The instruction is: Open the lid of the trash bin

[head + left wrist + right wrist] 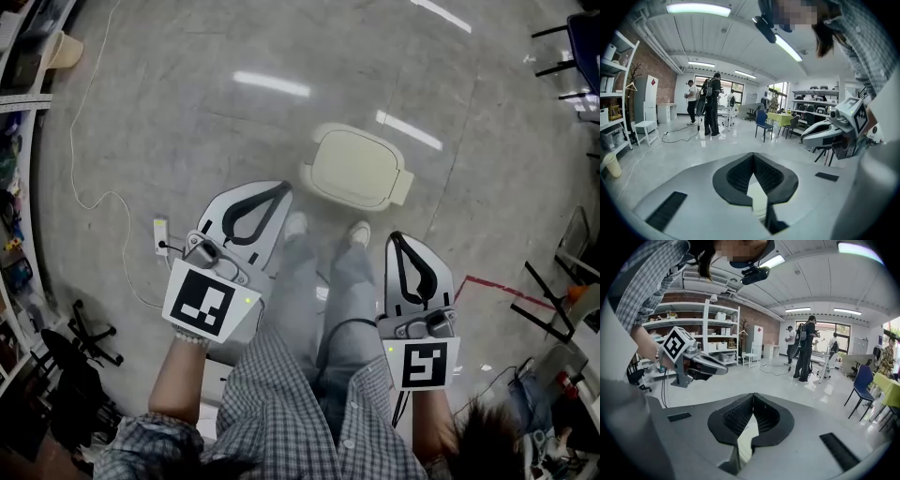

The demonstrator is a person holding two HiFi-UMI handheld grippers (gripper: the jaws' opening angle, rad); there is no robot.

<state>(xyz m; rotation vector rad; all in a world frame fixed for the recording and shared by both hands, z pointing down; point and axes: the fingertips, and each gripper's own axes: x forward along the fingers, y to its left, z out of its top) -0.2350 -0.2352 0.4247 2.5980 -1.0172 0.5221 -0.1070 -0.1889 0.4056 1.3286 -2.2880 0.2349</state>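
Note:
The cream trash bin stands on the grey floor just ahead of the person's shoes, with its lid down. My left gripper is held above the floor, its tips near the bin's near-left corner. My right gripper hangs nearer to the person, on the bin's near-right side. Neither touches the bin. In the left gripper view the black pads meet at the tip with nothing between them. The right gripper view shows its pads closed and empty in the same way. Each gripper view also catches the other gripper to one side.
A white cable runs across the floor to a power strip on the left. Shelving and a black chair base line the left edge. Red tape and black chair legs lie to the right. People stand far off.

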